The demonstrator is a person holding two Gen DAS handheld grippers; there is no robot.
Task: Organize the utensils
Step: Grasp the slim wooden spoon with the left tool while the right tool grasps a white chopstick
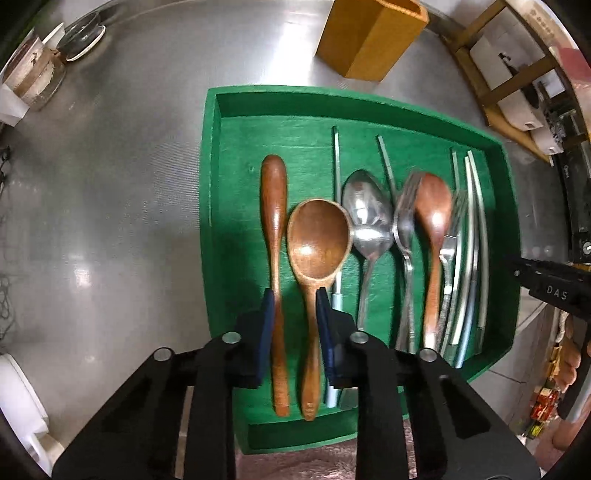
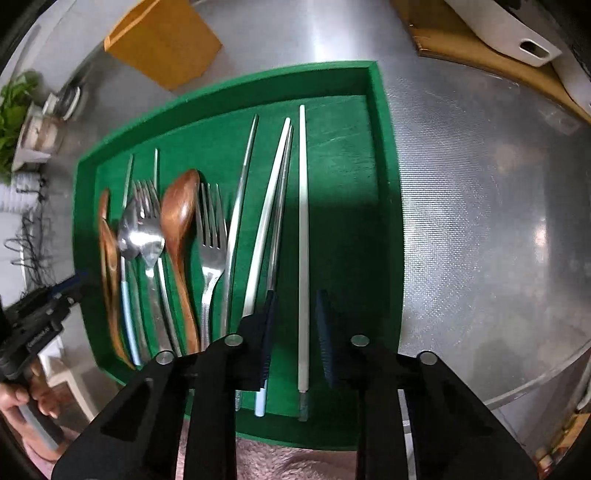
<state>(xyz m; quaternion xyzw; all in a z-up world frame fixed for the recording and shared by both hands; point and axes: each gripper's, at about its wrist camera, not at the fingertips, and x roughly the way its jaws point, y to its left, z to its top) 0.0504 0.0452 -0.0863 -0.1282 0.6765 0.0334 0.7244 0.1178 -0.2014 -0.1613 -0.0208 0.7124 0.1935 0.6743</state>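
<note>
The steel worktop [image 1: 129, 184] filled both views, and on it sat the green tray [image 1: 212, 166] with the cutlery laid lengthwise across its floor. Just beyond the tray's far rim stood a yellow wooden box [image 1: 369, 40], open at the top; off at the far left edge were a jar [image 1: 33, 77] and a glass dish [image 1: 83, 35]. In the tray, the wooden spoons lay at the left — one bowl-up wooden spoon [image 1: 317, 236] beside a second wooden utensil [image 1: 275, 229] touching it along the handle. Next came a steel spoon [image 1: 369, 214], a fork [image 2: 210, 229] and a darker wooden spoon [image 1: 434, 221] overlapping the metal pieces, then a bundle of chopsticks toward the right side. One white chopstick [image 2: 303, 240] lay apart from the rest, on bare green floor. The left gripper [image 1: 295, 332] stood narrow, its blue pads either side of both wooden handles; whether they actually pressed on the wood I could not tell. The right gripper [image 2: 295, 332] was narrow too — the white chopstick ran up between its pads with a gap on each side, nothing clamped. A hand [image 2: 22, 398] showed at the lower left of the right wrist view, wrapped round the other tool's grip.
</note>
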